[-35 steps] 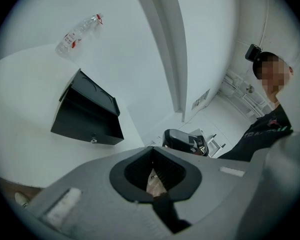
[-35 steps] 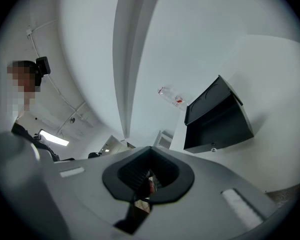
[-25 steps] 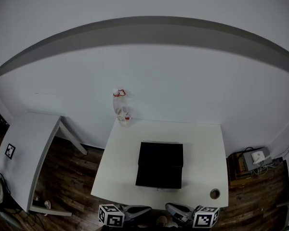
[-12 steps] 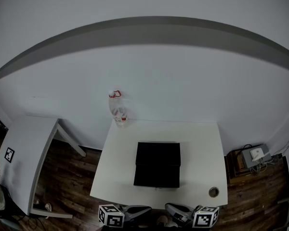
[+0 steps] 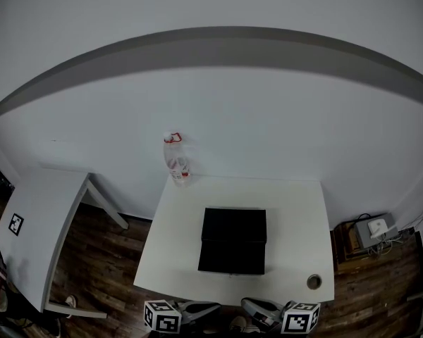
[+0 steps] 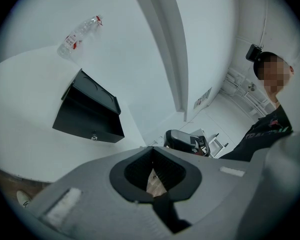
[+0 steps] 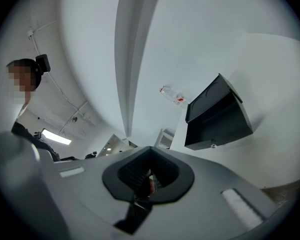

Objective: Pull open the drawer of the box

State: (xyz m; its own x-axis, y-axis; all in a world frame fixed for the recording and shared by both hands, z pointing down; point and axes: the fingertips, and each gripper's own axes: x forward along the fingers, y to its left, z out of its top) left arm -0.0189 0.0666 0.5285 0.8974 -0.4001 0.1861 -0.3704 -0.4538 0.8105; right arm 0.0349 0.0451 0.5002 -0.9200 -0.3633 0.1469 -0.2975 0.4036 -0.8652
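A black box [image 5: 233, 240] sits in the middle of the white table [image 5: 296, 224], its drawer front facing me with a small knob [image 6: 94, 137]; the drawer looks closed. Both grippers hang below the table's near edge, apart from the box. The left gripper [image 5: 203, 307] is shut with nothing between its jaws, as the left gripper view [image 6: 154, 184] shows. My right gripper [image 5: 258, 307] is also shut and empty [image 7: 146, 184]. From the right gripper view the box [image 7: 217, 116] lies ahead to the right.
A clear plastic bottle [image 5: 176, 159] with a red cap stands at the table's back left corner by the wall. A round cable hole [image 5: 314, 282] is near the front right corner. A second white table [image 5: 35, 217] stands to the left; a device with cables [image 5: 372, 231] lies on the floor.
Only the head view shifts slightly. The box, bottle and both grippers keep their places.
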